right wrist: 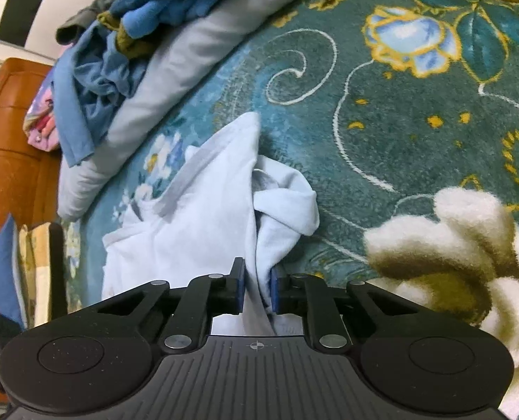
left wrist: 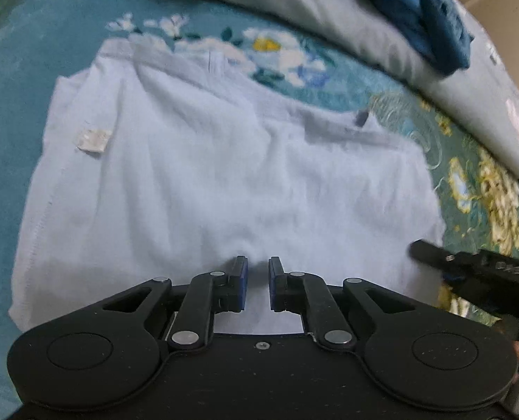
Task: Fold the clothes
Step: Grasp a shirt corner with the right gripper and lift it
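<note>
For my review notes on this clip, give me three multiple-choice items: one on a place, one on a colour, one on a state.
1. Where does the pile of blue clothes lie?
A. on the folded grey blanket
B. on the white garment
C. on the floor

2. What colour is the bedspread under the white garment?
A. red
B. teal with flowers
C. plain black

3. What is the right gripper doing?
A. standing wide open
B. clamped on a blue sock
C. closed on a fold of the white garment

Answers: 1 A, the pile sits atop the blanket; 2 B, floral teal surrounds the garment; 3 C, white cloth runs between its pads.
</note>
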`<state>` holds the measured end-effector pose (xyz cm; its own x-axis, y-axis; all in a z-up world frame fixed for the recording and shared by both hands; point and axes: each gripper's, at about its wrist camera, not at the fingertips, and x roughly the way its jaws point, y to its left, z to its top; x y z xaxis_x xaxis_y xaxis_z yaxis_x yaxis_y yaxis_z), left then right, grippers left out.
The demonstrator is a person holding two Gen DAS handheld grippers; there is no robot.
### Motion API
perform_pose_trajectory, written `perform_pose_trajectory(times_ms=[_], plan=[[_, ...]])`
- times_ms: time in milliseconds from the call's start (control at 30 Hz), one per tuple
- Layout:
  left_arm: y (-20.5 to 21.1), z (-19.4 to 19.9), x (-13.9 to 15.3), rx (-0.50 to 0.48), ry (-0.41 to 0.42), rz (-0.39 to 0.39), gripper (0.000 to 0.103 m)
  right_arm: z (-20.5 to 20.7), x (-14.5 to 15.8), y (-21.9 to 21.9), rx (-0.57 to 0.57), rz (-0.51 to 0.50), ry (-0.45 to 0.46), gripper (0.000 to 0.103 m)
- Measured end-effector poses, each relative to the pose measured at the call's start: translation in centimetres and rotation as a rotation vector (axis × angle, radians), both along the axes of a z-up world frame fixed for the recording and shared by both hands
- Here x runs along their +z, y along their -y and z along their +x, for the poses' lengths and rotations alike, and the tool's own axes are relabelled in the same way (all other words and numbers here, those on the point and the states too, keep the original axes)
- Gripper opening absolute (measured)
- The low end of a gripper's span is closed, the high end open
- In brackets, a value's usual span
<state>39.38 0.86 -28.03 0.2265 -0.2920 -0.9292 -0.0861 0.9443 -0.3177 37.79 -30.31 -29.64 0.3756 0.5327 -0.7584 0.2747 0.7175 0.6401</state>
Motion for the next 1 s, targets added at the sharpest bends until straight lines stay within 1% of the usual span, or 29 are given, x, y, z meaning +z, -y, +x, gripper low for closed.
perform_pose_trajectory(times_ms=[100,167,233,267,300,333,433,500,567,700,767,833,900,1000], plan=[[0.6,0.5,-1.2,-0.020,-0.029,0.017,0.011,-0.1,0.4,0.0,0.004,-0.005,0.008,0.012],[0.7,0.7,-1.4,-0.034,-0.039,0.019,0.012,-0.1,0.7,-0.2,0.007,-0.014,0.015,0.012],[0.4,0.7,-1.0,-0.044,-0.037,0.006,0.012,0.0,1.0,-0.5,0.005,-0.028,0.018,0.011],[0.2,0.6,-0.8,-0.048,-0.035,0.000,0.015,0.0,1.2,-0.6,0.000,-0.039,0.018,0.011],[-0.2,0.4,-0.3,-0.042,-0.022,-0.009,0.021,-0.1,1.6,-0.9,-0.004,-0.057,0.022,0.011],[-0.6,0.1,0.1,-0.030,-0.012,-0.014,0.022,-0.1,1.9,-1.2,-0.008,-0.075,0.027,0.011],[-2.6,-0.6,1.2,0.029,0.001,-0.053,0.023,-0.3,3.3,-2.5,-0.017,-0.136,0.032,0.010],[-4.5,-1.2,1.8,0.065,0.008,-0.088,0.023,-0.5,4.3,-3.5,-0.029,-0.176,0.037,0.010],[-6.6,-1.6,2.4,0.076,0.008,-0.105,0.023,-0.5,5.5,-5.0,-0.035,-0.228,0.045,0.010],[-11.3,-1.8,4.4,0.057,0.033,-0.102,0.024,0.2,7.8,-9.2,-0.023,-0.301,0.064,0.010],[-14.3,-1.9,5.5,0.061,0.055,-0.097,0.026,1.0,8.8,-11.9,-0.007,-0.317,0.071,0.010],[-17.6,-2.3,6.7,0.093,0.083,-0.087,0.026,1.8,9.6,-14.6,0.014,-0.330,0.078,0.010],[-21.2,-2.8,7.5,0.147,0.096,-0.089,0.027,2.7,10.2,-17.7,0.054,-0.335,0.090,0.009],[-25.9,-3.9,8.0,0.229,0.099,-0.100,0.027,4.0,10.1,-22.5,0.117,-0.345,0.097,0.009]])
